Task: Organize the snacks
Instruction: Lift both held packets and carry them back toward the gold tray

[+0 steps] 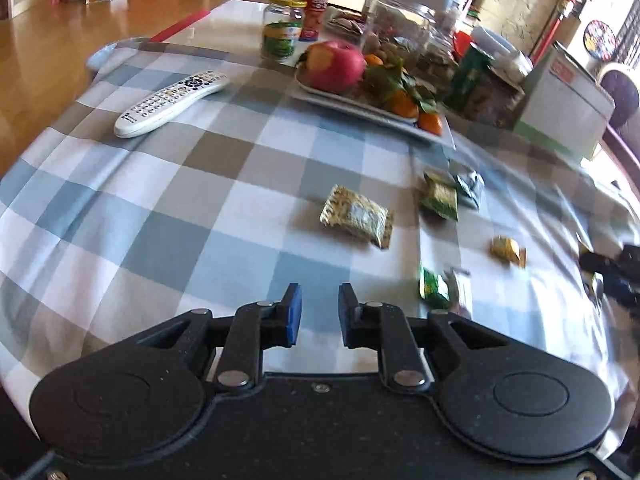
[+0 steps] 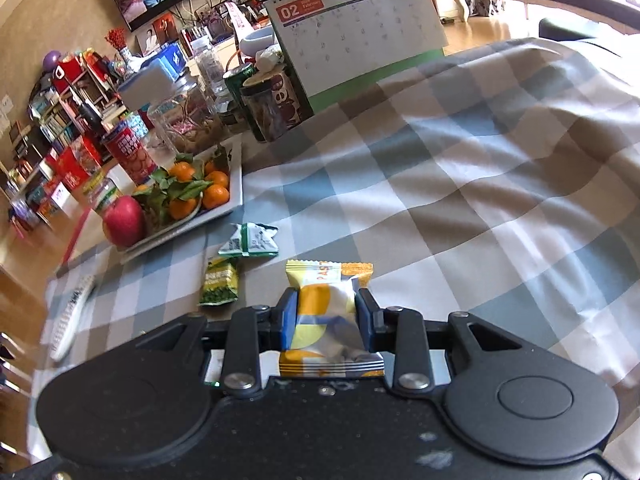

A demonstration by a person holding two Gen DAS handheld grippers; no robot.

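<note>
Right gripper [image 2: 326, 316] clamped on orange-white snack packet [image 2: 326, 312]; left gripper [image 1: 320, 314] nearly closed, empty. Carry packet level toward remaining snacks, probably near green packet [image 2: 220, 284], on table [image 2: 480, 200].

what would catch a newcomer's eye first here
The yellow and white snack packet pinched between the right gripper fingers stands out first. Next, the red apple and oranges on the white tray at the far side of the checked cloth.
</note>
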